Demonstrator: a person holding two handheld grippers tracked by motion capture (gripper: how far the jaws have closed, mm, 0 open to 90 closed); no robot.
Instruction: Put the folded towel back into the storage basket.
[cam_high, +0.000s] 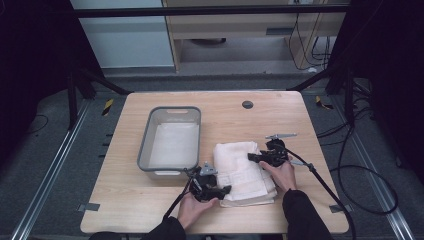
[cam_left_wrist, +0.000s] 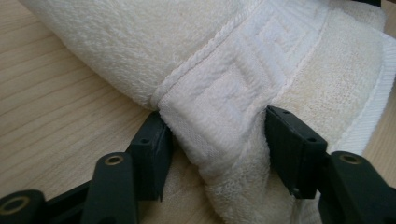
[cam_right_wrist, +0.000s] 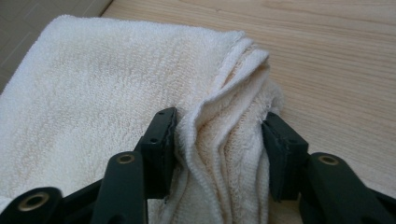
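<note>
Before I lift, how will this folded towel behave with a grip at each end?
The towel is thick terry, so probably floppy: its middle should sag between the left tongs and right tongs. Layers bunch at both grips, so the fold may loosen. Its rough pile is unlikely to slip.

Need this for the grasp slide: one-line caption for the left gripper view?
Left gripper pinches a bunched fold of the white towel on the wooden table.
</note>
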